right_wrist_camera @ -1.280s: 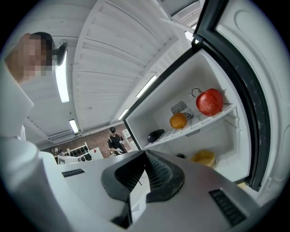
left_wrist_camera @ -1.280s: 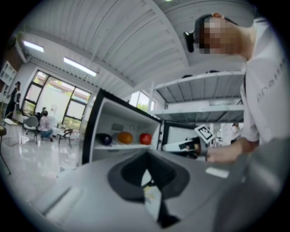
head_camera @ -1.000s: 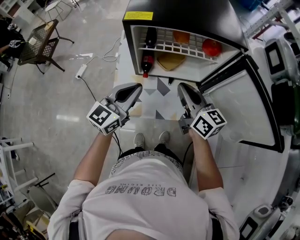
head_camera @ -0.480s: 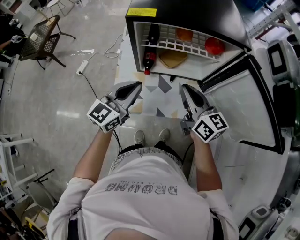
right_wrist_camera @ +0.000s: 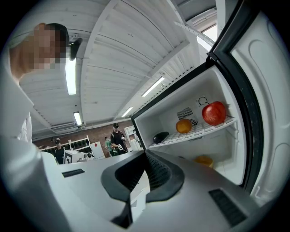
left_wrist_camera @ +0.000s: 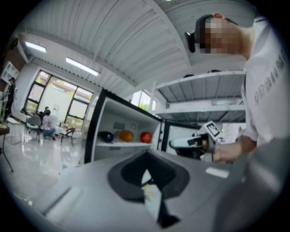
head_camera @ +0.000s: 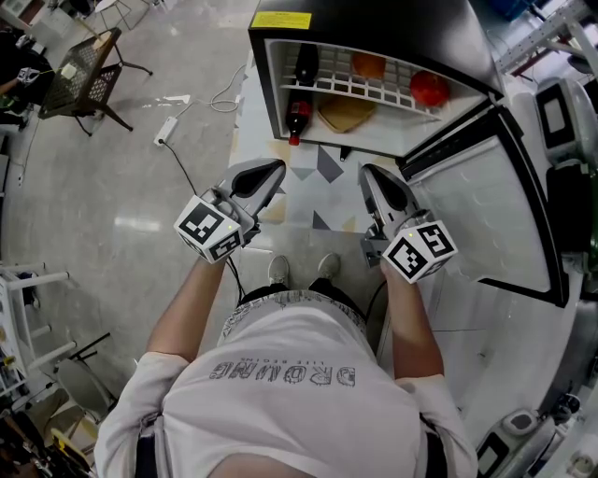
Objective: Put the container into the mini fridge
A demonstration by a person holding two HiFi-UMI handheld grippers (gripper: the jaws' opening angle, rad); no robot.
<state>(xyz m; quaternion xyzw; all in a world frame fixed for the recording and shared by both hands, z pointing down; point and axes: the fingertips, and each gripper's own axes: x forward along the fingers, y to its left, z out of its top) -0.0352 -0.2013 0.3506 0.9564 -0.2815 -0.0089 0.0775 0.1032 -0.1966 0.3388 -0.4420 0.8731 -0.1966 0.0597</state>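
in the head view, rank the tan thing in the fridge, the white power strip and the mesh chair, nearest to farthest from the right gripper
1. Tan round item: low in the open mini fridge, just ahead of the right gripper.
2. White power strip: out to the left.
3. Mesh chair: far upper left.

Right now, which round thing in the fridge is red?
The red fruit at the right end of the shelf, nearest the door; the orange fruit sits mid-shelf.

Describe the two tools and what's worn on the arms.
The left tool and right tool are light grey tapered shells with dark pads, each carrying a white cube with black square markers. The person's T-shirt sleeves are short and white.
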